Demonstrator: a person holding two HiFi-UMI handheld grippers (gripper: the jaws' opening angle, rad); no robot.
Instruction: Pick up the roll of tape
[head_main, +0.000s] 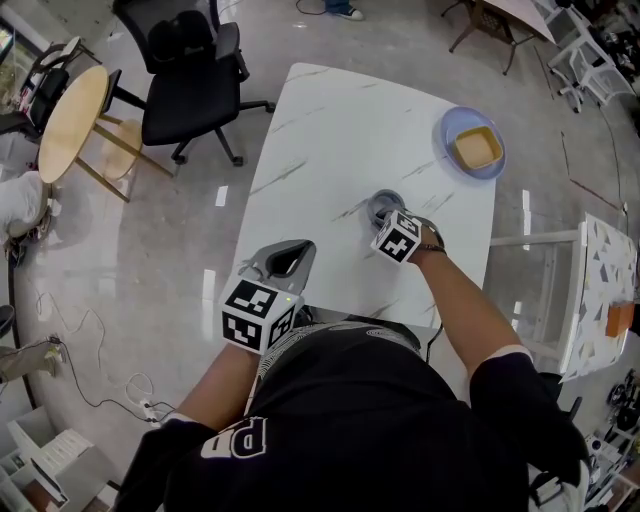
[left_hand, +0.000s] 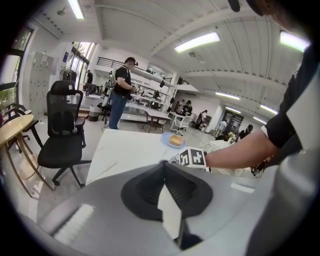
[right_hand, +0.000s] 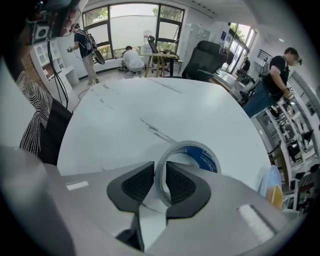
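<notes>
Two handheld grippers are seen over a white marble-patterned table (head_main: 340, 130) in a busy workshop. The roll of tape (right_hand: 200, 155), grey with a blue printed core, is held in the right gripper (right_hand: 160, 172): its near wall is clamped between the two black ribbed pads, the left pad pressed against the outside of the ring and the right pad set inside its hole. From the head view the roll (head_main: 384, 204) is found near the middle of the tabletop, just ahead of the right gripper (head_main: 395, 228) and its marker cube; whether it rests on the surface or has been raised clear cannot be told. The left gripper (head_main: 285, 260) is held back at the near edge of the table, close to the person's body, well apart from the tape. Its jaws are pressed together with nothing between them, as shown in the left gripper view (left_hand: 163, 172). A blue plate (head_main: 455, 125) carrying a yellowish block is set by the far right corner. A black office chair (head_main: 190, 90) is placed beyond the table's left side.
</notes>
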